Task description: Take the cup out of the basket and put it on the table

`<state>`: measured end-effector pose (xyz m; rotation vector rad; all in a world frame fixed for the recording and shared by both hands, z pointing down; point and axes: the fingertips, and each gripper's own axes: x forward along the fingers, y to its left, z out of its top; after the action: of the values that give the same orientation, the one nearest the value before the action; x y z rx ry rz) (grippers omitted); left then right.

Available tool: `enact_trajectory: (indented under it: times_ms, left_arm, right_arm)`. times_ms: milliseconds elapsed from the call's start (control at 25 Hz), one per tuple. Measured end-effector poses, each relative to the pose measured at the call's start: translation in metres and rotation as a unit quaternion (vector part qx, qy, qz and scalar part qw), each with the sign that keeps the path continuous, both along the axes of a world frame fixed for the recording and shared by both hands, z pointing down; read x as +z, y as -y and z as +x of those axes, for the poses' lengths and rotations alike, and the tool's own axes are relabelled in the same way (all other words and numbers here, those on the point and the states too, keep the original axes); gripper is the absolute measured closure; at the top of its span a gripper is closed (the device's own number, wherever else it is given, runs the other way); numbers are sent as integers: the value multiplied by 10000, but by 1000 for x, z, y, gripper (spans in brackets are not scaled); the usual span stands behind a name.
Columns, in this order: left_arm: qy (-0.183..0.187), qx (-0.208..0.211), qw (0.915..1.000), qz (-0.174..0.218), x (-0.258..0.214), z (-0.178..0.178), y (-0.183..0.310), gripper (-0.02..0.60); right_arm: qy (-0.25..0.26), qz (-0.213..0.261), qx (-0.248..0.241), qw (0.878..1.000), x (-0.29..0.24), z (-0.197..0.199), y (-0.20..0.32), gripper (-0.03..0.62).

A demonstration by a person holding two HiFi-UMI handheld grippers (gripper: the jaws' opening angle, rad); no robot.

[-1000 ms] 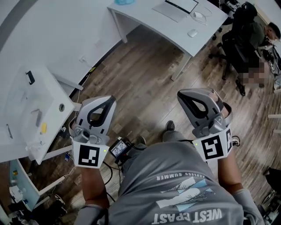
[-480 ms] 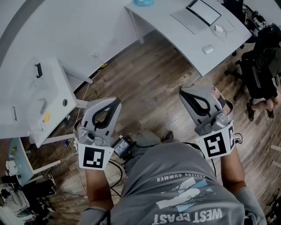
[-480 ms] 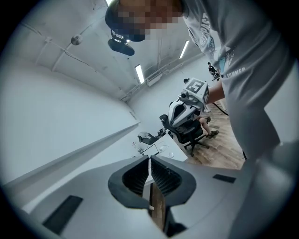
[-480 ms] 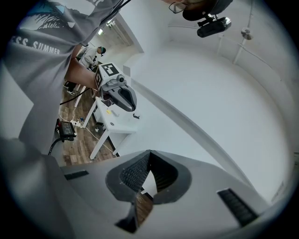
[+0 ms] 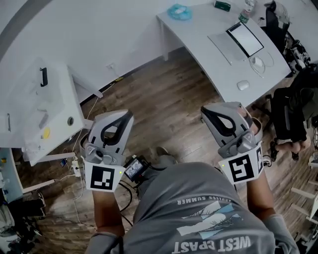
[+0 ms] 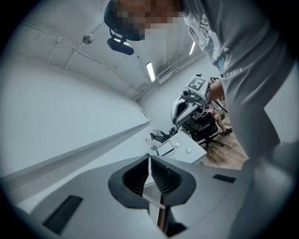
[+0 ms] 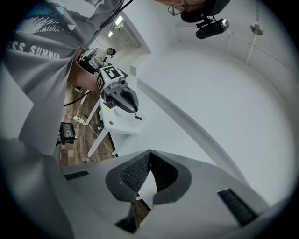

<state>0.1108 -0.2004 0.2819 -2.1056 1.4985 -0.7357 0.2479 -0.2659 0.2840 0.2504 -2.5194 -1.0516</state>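
Observation:
No cup and no basket show in any view. In the head view my left gripper [image 5: 119,115] and my right gripper [image 5: 211,109] are held side by side in front of the person's body, over the wooden floor. Both are shut with nothing between the jaws. In the left gripper view the ribbed pads [image 6: 163,177] meet at their tips, and the right gripper [image 6: 189,100] shows beyond them. In the right gripper view the pads [image 7: 135,172] also meet, with the left gripper [image 7: 122,97] ahead of them near a white table.
A white desk [image 5: 208,54] at the upper right carries a laptop [image 5: 242,39], a mouse [image 5: 243,85] and a blue object [image 5: 179,11]. A white table [image 5: 30,99] stands at the left. A black office chair [image 5: 290,119] is at the right. Cables [image 5: 77,166] lie on the floor.
The desk with the laptop has come further into the head view and the chair has slid towards the right edge. Both grippers keep their pose before the body, still shut.

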Motion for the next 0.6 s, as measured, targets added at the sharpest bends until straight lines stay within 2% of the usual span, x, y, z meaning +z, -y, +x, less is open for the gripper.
enact_trajectory:
  times_ms: [200,360,600]
  left_arm:
    - [12,-280,9996,101,-5,-38,20,555]
    - [-69,-679,9977,22,-4,-62,22,555]
    - [133,-1570,9873,-180,-3,-93,42,555]
  right_arm:
    - [68,83,-158,9998,-12,-39,35,583]
    - [56,30,-567,9984,-12,-67,52,583]
    - [141,-129,-1319,9911,-8,-110,104,583]
